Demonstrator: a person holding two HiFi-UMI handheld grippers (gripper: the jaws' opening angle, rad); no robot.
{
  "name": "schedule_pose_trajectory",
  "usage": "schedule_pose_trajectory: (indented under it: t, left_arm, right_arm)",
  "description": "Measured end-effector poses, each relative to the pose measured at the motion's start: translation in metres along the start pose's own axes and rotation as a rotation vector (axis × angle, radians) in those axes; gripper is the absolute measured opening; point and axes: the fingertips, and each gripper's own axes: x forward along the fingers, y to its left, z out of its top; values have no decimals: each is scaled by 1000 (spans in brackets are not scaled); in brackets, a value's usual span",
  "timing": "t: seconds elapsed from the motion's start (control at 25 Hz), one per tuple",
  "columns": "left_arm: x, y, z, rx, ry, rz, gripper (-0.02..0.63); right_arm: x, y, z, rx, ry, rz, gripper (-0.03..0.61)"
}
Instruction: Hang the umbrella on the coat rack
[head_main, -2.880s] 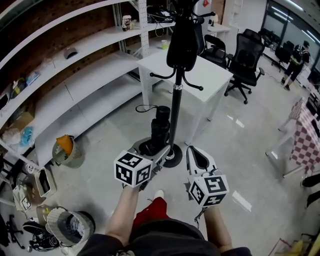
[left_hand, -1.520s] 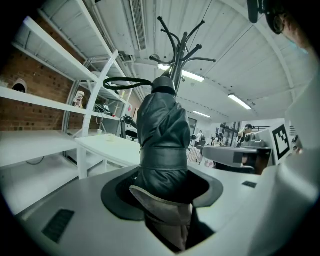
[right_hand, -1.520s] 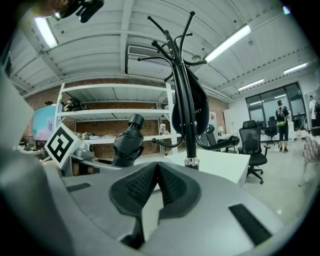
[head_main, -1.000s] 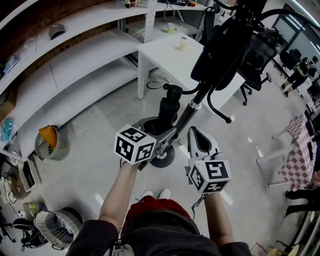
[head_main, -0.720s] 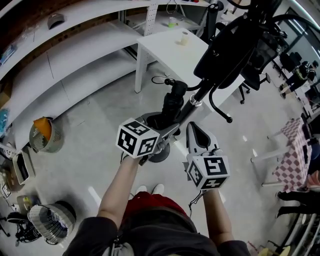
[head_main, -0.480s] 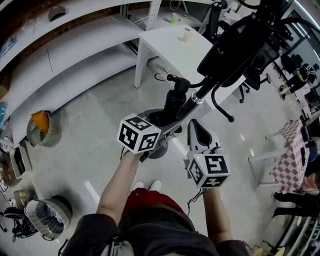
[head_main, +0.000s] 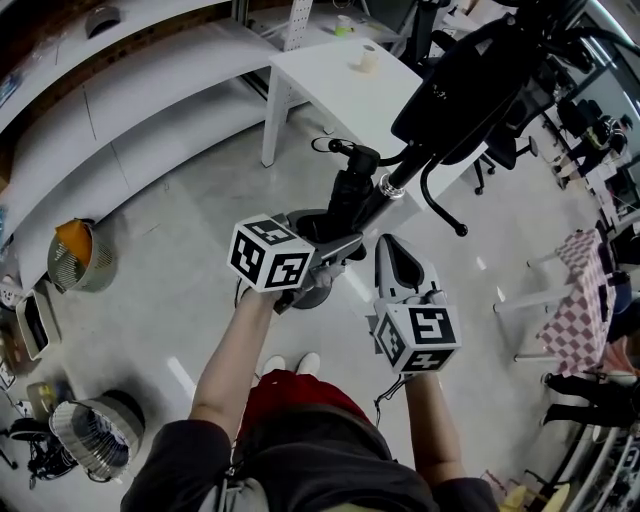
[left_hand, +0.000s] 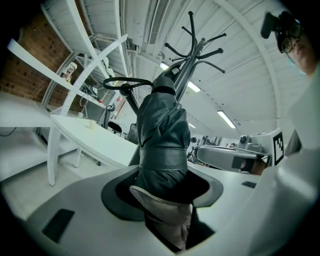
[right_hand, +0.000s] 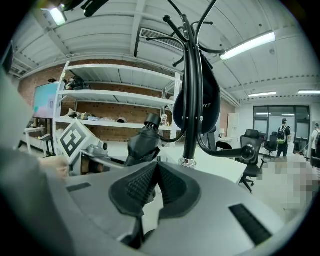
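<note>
My left gripper (head_main: 322, 240) is shut on the folded black umbrella (head_main: 345, 195), which sticks up and forward out of its jaws. In the left gripper view the umbrella (left_hand: 162, 145) fills the gap between the jaws, and its wrist loop (left_hand: 127, 82) stands out at the top. The black coat rack (head_main: 395, 185) rises just right of the umbrella with a black bag (head_main: 470, 85) hanging on it. Its curved hooks (left_hand: 192, 45) spread overhead. My right gripper (head_main: 388, 250) is shut and empty beside the pole (right_hand: 191, 100), to the right of the left one.
A white table (head_main: 320, 85) with a paper cup (head_main: 368, 58) stands behind the rack. Long white shelves (head_main: 120, 100) run along the left. A wire bin (head_main: 75, 255) and a fan (head_main: 95, 440) sit on the floor at left. Office chairs (head_main: 590, 130) and a checkered table (head_main: 580, 310) are at right.
The left gripper has carried the umbrella a little closer to the rack's pole and rolled slightly. The right gripper has stayed where it was, still shut.
</note>
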Motion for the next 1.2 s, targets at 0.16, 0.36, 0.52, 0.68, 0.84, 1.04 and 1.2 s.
schedule_pose_trajectory:
  t: [0.16,0.36,0.52,0.68,0.84,1.04,1.2]
  left_arm:
    - [2,1,-2,6,15,-18,223]
    - [8,0,-4,16,34,-42,224]
    - [13,0,-6,24,49,-51,224]
    - [15,2,-11,25,69,-57,224]
    - [19,4,-19,31,90,-43,224]
    - [25,3,-34,43,128,-18,222]
    - [26,2,-46,38,155,-15,224]
  right_arm:
    - [1,-2,-1,1,4,-10,17]
    - [2,-7,-5,12,8,-17,17]
    - [2,-9,-9,11,25,-22,17]
    - [4,-9,-11,27,25,-29,17]
    - [3,-10,-15,37,32,-39,17]
    - [-2,-14,-21,36,34,-44,17]
    - [-4,-16,-25,46,41,-50,17]
